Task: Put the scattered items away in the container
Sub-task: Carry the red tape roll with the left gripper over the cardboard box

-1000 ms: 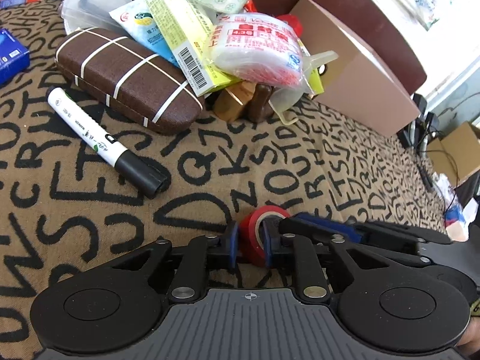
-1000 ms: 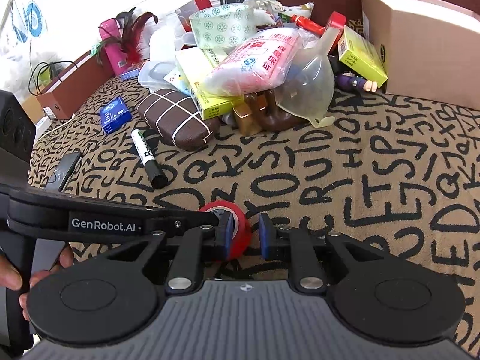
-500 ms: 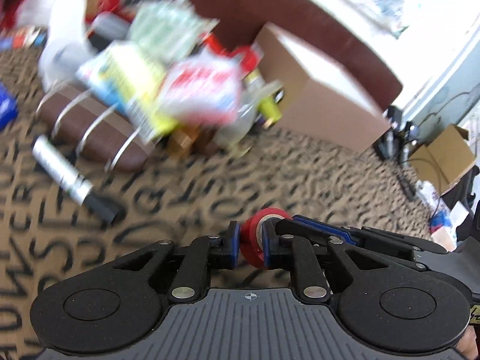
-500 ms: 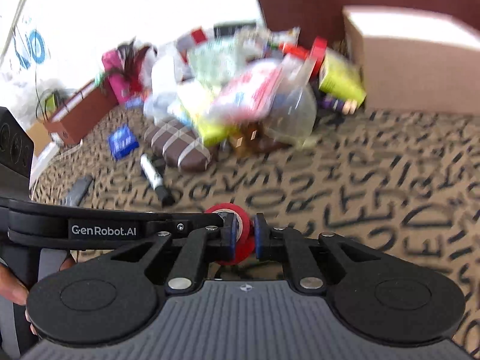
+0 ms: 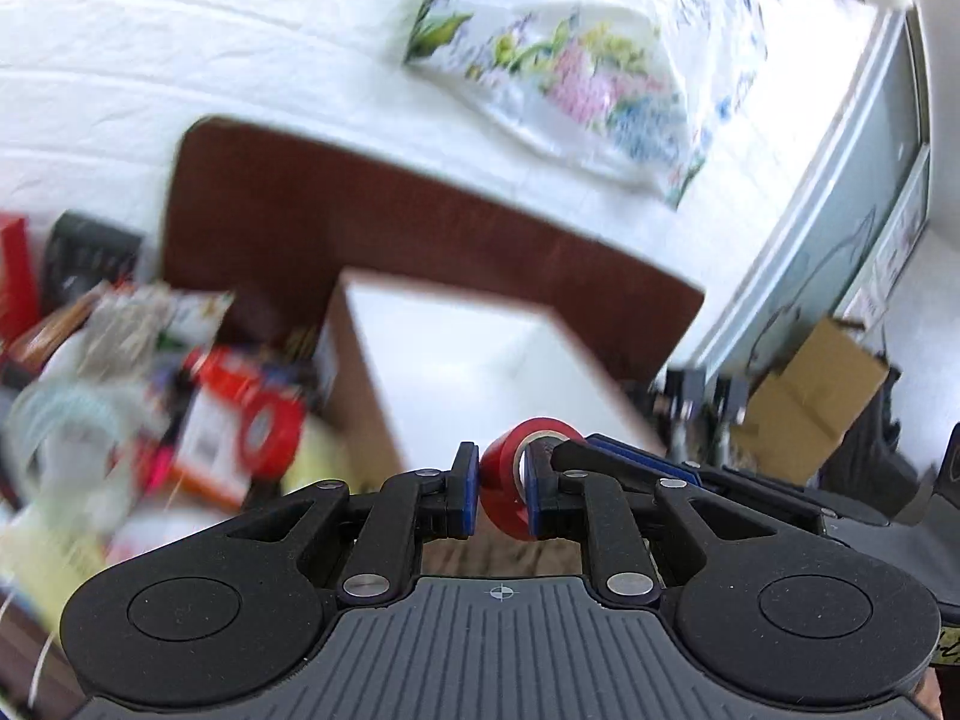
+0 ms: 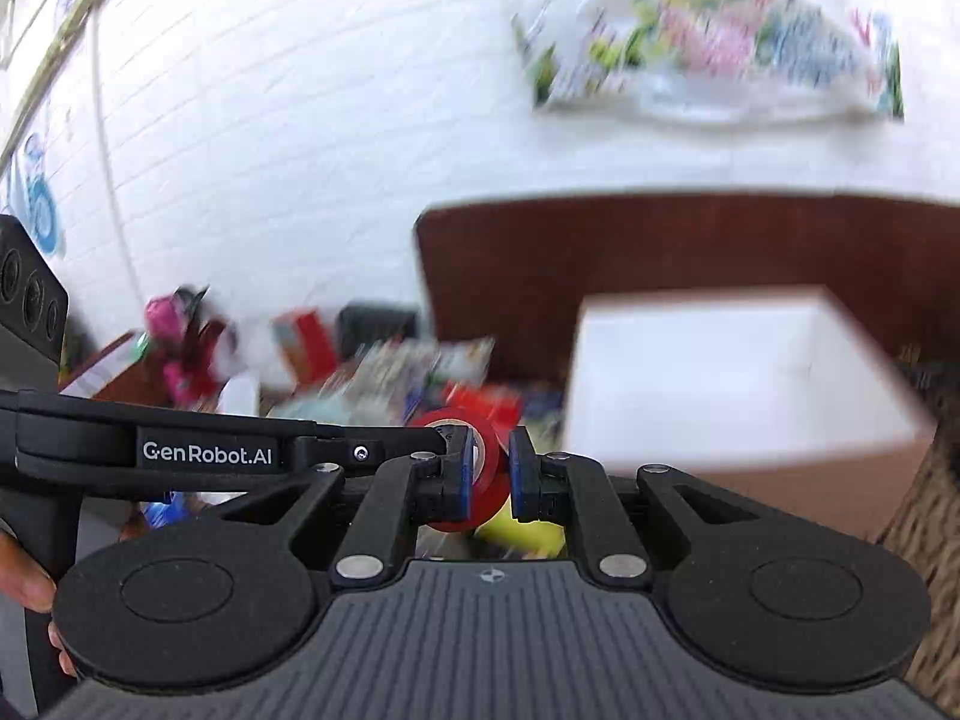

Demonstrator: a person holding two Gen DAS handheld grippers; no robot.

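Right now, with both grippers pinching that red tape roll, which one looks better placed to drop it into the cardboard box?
Probably the right gripper. Both it and the left gripper clamp the red tape roll, but the cardboard box sits close ahead of the right one, its white inside open to view.

I count two grippers: the left gripper point(image 5: 503, 495) and the right gripper point(image 6: 487, 474), both clamped on one roll of red tape point(image 5: 511, 483). A second red roll point(image 5: 267, 429) sits in the blurred pile to the far left, so two red rolls in all. I see one open cardboard box point(image 6: 708, 384) with a white inside, far right on the table, and one more brown carton point(image 5: 810, 402) on the floor at the far right. One flowered plastic bag point(image 5: 576, 60) hangs on the wall. The pile itself is too smeared to count.
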